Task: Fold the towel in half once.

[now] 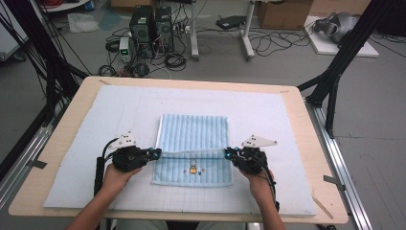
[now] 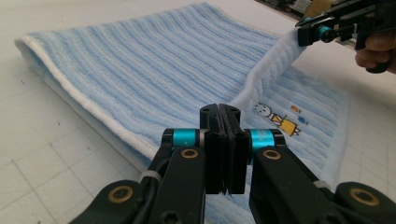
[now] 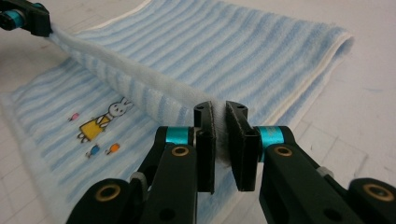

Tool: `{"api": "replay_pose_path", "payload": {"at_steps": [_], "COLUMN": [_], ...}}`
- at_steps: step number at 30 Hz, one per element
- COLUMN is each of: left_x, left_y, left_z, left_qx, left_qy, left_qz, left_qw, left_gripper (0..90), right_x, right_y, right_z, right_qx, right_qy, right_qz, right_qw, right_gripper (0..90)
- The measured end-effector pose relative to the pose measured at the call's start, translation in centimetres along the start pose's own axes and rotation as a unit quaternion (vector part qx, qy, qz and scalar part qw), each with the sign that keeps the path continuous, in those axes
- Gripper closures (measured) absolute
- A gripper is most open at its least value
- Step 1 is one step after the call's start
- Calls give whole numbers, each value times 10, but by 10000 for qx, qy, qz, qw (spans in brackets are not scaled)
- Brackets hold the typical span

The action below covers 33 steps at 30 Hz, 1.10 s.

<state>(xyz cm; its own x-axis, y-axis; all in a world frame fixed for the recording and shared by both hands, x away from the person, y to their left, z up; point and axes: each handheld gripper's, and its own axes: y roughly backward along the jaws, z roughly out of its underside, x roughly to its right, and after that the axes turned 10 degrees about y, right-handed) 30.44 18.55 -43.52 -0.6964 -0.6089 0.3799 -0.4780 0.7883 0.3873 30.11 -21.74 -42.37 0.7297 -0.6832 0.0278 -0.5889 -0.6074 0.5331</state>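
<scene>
Covering most of the bench (image 1: 57, 158), a pale gridded mat (image 1: 119, 110) carries a blue striped towel (image 1: 194, 132) at its centre. The towel lies partly folded: its free edge is lifted and stretched taut between both grippers, above a lower layer printed with a small cartoon figure (image 1: 193, 168). The left gripper (image 1: 155, 153) has its jaws pressed together on one corner of that edge; the right gripper (image 1: 229, 153) has its jaws pinching the opposite corner, with cloth visible between the pads. Holding both corners level probably keeps the edge straight for an even fold. Bare mat on every side of the towel leaves ample room to carry the edge forward or back.
</scene>
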Motion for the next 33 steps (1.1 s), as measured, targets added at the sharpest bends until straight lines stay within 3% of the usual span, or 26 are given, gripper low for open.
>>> {"api": "replay_pose_path", "payload": {"at_steps": [10, 22, 28, 29, 31, 33], "left_x": [18, 35, 40, 40, 39, 37], "left_y": [6, 26, 30, 30, 29, 30], "left_z": [15, 29, 37, 38, 38, 37], "left_qx": [-6, 24, -92, -69, -61, -6], "left_qy": [-60, 1, -22, 19, 157, 204], "left_qz": [-193, -183, -162, -165, -223, -280], "left_qw": [9998, 9998, 9998, 9998, 9996, 9994], "left_gripper": [896, 897, 896, 885, 700, 664], "right_x": [-16, -31, -39, -39, -39, -37], "right_y": [18, 31, 38, 38, 38, 40], "right_z": [14, 21, 27, 28, 29, 28], "right_qx": [-33, -76, -196, -220, -221, -101], "right_qy": [89, 235, 343, 343, 254, 145], "right_qz": [-68, -198, -216, -222, -195, -163], "right_qw": [9999, 9995, 9990, 9989, 9992, 9997], "right_gripper": [820, 819, 799, 774, 685, 629]}}
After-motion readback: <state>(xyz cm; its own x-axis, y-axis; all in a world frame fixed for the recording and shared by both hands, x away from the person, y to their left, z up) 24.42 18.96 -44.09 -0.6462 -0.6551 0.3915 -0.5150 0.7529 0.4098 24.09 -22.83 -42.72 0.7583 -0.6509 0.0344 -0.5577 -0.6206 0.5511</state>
